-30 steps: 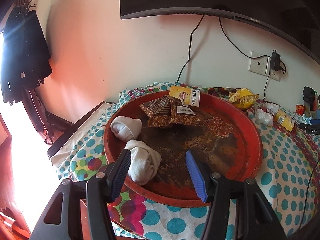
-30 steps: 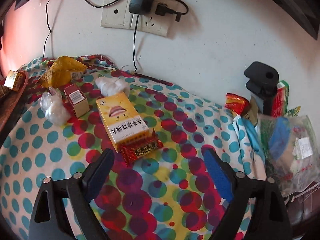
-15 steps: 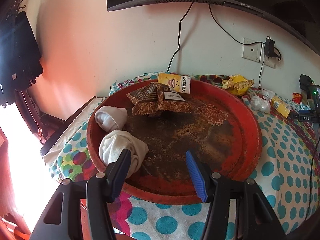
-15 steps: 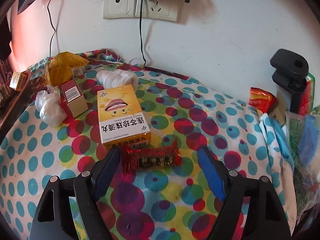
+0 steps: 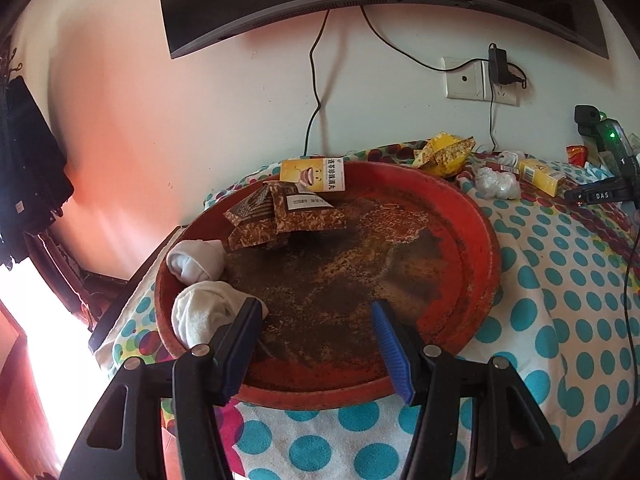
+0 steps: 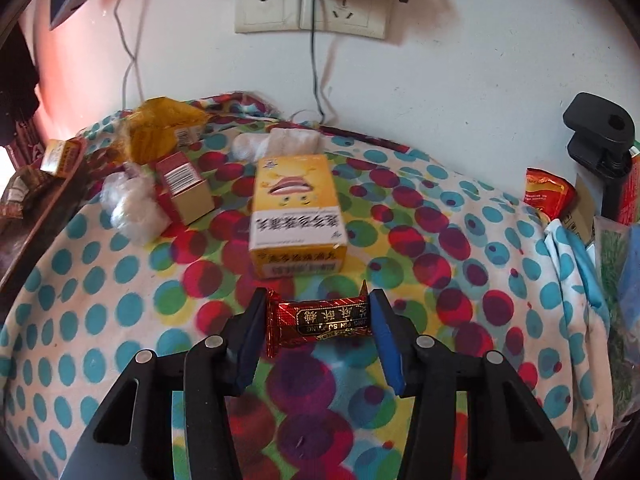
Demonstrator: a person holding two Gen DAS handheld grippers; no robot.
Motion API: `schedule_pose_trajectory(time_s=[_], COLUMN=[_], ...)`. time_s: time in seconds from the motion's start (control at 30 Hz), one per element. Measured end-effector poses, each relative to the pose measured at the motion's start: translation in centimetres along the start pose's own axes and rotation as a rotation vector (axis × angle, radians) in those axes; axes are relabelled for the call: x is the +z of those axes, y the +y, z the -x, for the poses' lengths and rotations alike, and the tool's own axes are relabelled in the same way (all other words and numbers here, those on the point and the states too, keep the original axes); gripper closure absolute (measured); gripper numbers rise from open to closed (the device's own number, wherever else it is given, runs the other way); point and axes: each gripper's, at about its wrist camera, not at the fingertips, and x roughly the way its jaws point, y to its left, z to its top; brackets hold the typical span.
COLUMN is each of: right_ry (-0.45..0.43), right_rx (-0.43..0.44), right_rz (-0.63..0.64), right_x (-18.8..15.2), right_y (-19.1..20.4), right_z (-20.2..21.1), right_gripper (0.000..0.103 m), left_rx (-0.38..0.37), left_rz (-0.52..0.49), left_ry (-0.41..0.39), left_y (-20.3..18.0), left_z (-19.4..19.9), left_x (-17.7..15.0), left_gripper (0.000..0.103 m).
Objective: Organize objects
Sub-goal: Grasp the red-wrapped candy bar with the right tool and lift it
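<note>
A red candy wrapper [image 6: 320,322] lies on the spotted cloth between my right gripper's [image 6: 316,328] fingers; the jaws have narrowed around its two ends and touch it. A yellow box [image 6: 294,216] lies just behind it. My left gripper [image 5: 316,344] is open and empty over the near rim of a round red tray [image 5: 480,240]. The tray holds two white socks [image 5: 208,312], brown packets [image 5: 276,216] and a yellow box [image 5: 312,176].
In the right wrist view a small red-and-tan box [image 6: 186,192], a clear plastic bag [image 6: 134,212] and a yellow bag [image 6: 162,130] lie at the back left. A wall socket [image 6: 312,8] with cables is above. Packets and a black clamp [image 6: 600,136] crowd the right edge.
My right gripper moved forward over the red candy and its jaws closed in around it. My left gripper drew back and rose a little from the tray.
</note>
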Motion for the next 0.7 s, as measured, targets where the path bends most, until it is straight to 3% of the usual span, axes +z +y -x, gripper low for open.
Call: schedule_pose_trajectory(time_s=[0.3, 0.47, 0.63, 0.7], right_ry=[-0.009, -0.014, 0.009, 0.007], right_rx=[0.086, 0.117, 0.140, 0.139], right_rz=[0.100, 0.150, 0.160, 0.109], right_x=[-2.8, -4.2, -5.7, -6.1], right_y=[3.3, 4.1, 3.7, 3.1], right_z=[2.8, 4.0, 5.0, 5.8], right_gripper=[0.056, 0.055, 0.045, 0.041], left_rx=[-0.091, -0.186, -0.252, -0.281], left_rz=[0.014, 0.001, 0.007, 0.023], left_ry=[0.019, 0.016, -0.007, -0.002], left_y=[-1.8, -4.9, -8.5, -9.3], left_z=[0.7, 0.9, 0.8, 0.5], left_x=[0.9, 4.6, 8.1, 8.5], left_gripper=[0.044, 0.044, 0.044, 0.044])
